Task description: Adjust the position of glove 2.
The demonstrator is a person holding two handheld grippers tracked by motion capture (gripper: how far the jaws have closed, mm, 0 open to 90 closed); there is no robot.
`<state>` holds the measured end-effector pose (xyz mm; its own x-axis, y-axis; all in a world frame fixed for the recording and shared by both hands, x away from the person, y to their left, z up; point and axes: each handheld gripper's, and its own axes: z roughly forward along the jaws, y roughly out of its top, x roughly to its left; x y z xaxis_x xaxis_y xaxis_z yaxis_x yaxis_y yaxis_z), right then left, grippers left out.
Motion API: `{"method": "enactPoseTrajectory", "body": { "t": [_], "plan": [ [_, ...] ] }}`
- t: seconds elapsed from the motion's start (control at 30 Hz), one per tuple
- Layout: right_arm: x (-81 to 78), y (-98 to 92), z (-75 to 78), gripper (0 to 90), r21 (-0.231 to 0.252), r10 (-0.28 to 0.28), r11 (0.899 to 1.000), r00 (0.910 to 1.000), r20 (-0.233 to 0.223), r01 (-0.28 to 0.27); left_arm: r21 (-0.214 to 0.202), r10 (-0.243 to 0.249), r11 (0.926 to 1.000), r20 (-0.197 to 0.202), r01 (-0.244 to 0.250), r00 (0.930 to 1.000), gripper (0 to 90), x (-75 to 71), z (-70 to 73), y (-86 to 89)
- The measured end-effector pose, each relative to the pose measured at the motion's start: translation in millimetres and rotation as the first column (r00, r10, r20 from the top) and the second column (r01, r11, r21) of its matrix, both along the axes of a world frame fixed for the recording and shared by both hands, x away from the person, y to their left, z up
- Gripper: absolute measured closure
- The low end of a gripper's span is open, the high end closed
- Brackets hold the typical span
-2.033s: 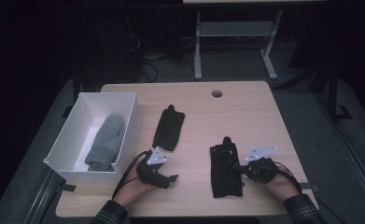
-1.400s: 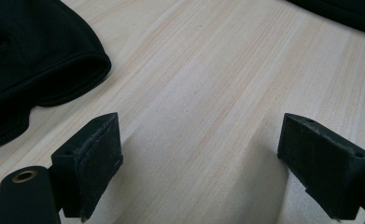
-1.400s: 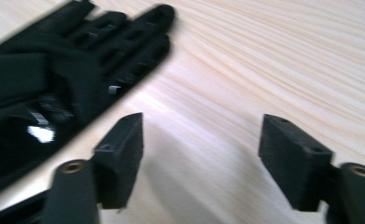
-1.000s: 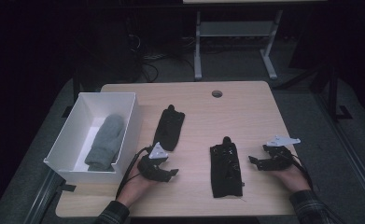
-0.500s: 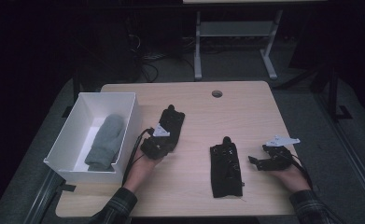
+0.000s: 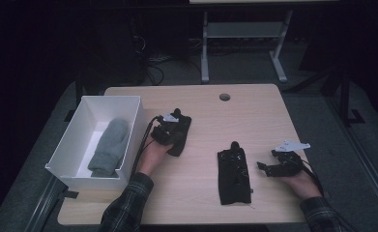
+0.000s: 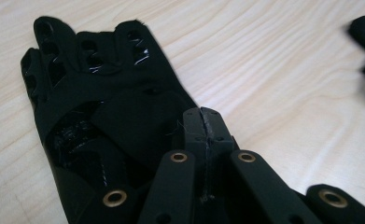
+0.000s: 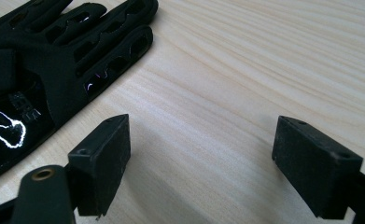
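L tongs [image 7: 203,140] pinching black glove [image 7: 101,107] cuff, desk [image 6: 254,111] mid-left | R tongs [image 8: 208,163] spread, desk right edge, beside 2nd glove [image 6: 233,171]

No readable text, brand or number appears anywhere (only an unreadable white outline mark sits on the black glove [image 8: 54,70] on the desk [image 8: 245,74]).

The light wooden surface [image 6: 254,113] has a round cable hole [image 6: 225,97] near its far edge. Around it, grey carpet [image 6: 317,104]. Beyond, a white-legged table frame [image 6: 242,36] and cables [image 6: 157,65] sit in deep shadow.
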<state>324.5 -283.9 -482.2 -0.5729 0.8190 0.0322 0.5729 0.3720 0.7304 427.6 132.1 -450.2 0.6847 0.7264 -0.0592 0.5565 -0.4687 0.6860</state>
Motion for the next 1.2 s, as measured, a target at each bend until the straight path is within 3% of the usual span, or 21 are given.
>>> {"method": "enactPoseTrajectory", "body": {
  "t": [0.1,0.27,0.57,0.87,1.0,1.2],
  "plan": [
    [0.0,0.0,0.0,19.4,0.0,0.0,1.0,1.0,0.0,0.0,0.027,-0.001,0.9996,-0.029,0.002,0.9996,89.8,3.9,-9.4,-1.0],
    [0.4,0.3,0.0,19.4,0.0,0.003,1.0,1.0,0.001,-0.003,0.008,-0.025,0.9997,-0.032,0.025,0.9992,89.8,-0.9,-12.3,-2.2],
    [0.5,0.7,0.1,19.3,-0.002,0.006,1.0,1.0,0.0,-0.006,-0.027,-0.116,0.9931,-0.08,0.114,0.9901,89.8,-26.7,-11.9,-8.8],
    [0.4,1.0,0.1,19.3,-0.002,0.007,1.0,1.0,0.0,-0.007,-0.036,-0.201,0.9795,-0.101,0.198,0.9743,89.8,-56.1,-10.9,-21.6],
    [0.4,1.1,0.1,19.3,-0.001,0.007,1.0,1.0,-0.001,-0.007,-0.023,-0.252,0.9676,-0.118,0.252,0.9604,89.8,-65.5,-9.6,-24.3],
    [0.4,1.3,0.2,19.3,0.0,0.009,1.0,1.0,-0.002,-0.009,-0.048,-0.289,0.9572,-0.137,0.285,0.9473,89.8,-82.0,-9.5,-31.3]
  ]
}}
